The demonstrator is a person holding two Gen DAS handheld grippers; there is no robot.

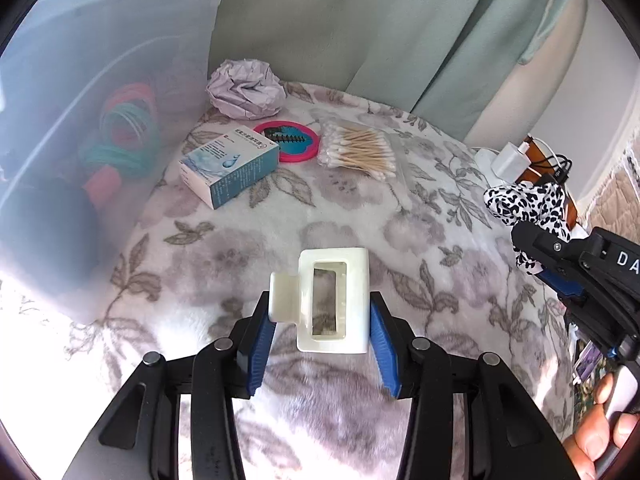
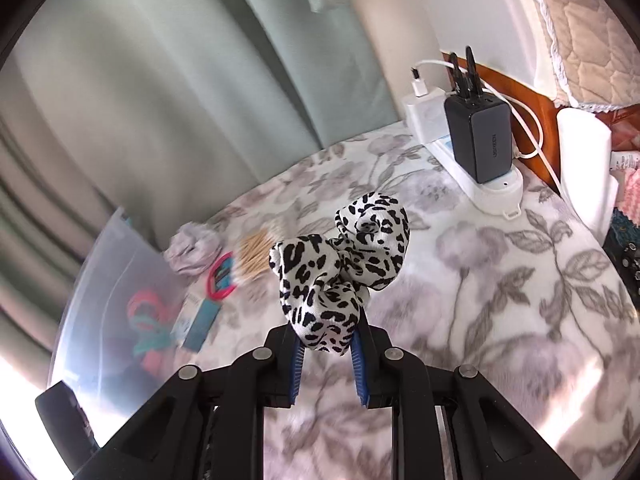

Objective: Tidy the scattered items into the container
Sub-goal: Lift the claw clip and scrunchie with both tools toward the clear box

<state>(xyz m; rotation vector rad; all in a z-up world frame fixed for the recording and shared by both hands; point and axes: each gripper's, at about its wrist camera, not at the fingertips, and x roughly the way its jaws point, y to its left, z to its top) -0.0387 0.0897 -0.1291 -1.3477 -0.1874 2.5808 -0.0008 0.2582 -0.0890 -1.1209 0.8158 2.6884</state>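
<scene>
The left gripper grasps a white hair claw clip, low over the floral blanket. The right gripper is raised, clamping a leopard-print scrunchie.

Daylight floods both views, soft and cool, with no hard shadows under the things lying on the blanket. Glare blows out the blanket's near left corner in the left view, and a bright patch sits low right in the right view. The bin wall is milky, hazing whatever lies behind it. The left view is crisp: the swabs and box read sharply. The right view smears on its left side, where bin, swabs and curtain are streaked by motion, while the scrunchie and charger stay sharp. Fisheye bends every edge, and black corners ring both frames.
</scene>
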